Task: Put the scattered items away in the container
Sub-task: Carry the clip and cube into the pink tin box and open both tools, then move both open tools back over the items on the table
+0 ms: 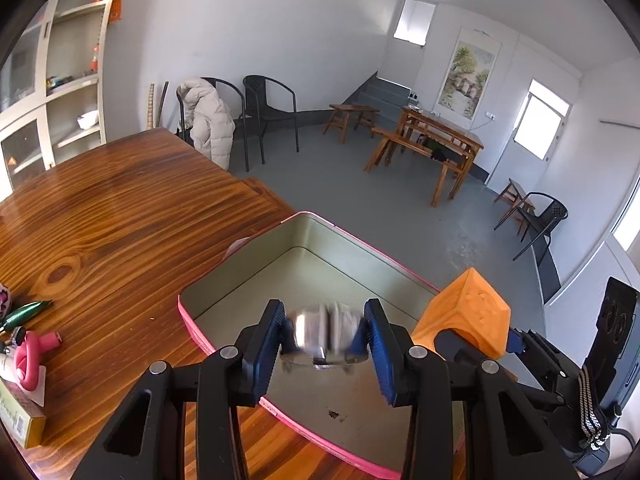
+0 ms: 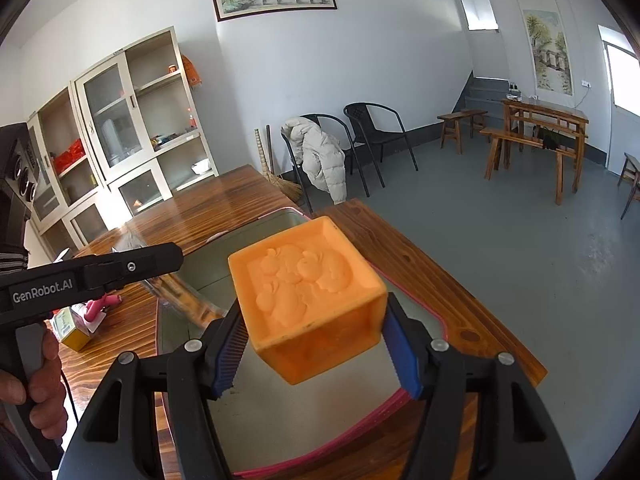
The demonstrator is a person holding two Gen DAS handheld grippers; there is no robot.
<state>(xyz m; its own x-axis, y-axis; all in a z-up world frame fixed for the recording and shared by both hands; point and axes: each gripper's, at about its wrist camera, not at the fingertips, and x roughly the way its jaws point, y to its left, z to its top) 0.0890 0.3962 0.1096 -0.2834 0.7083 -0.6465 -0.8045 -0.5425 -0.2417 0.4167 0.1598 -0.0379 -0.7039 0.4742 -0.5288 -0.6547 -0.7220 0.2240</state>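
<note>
A: Left gripper point(image 1: 326, 330)?
B: Clamped on a blurred silver thing point(image 1: 324, 330), held over the open tin point(image 1: 240, 276), inside its pink rim.

A: Right gripper point(image 2: 316, 344)?
B: Clamped on the orange block point(image 2: 308, 296), embossed face up, above the tin's right side. In the left view the block sits just right of the tin.

A: Leftovers?
B: On the table point(image 1: 120, 208) left of the tin: pink toy point(image 1: 32, 356), green pen point(image 1: 26, 312), yellow box point(image 1: 20, 420), well apart from the tin.

Wooden table point(image 1: 120, 208) with pink-rimmed tin point(image 1: 192, 322), pink flamingo point(image 1: 30, 354), green box point(image 1: 18, 420)
</note>
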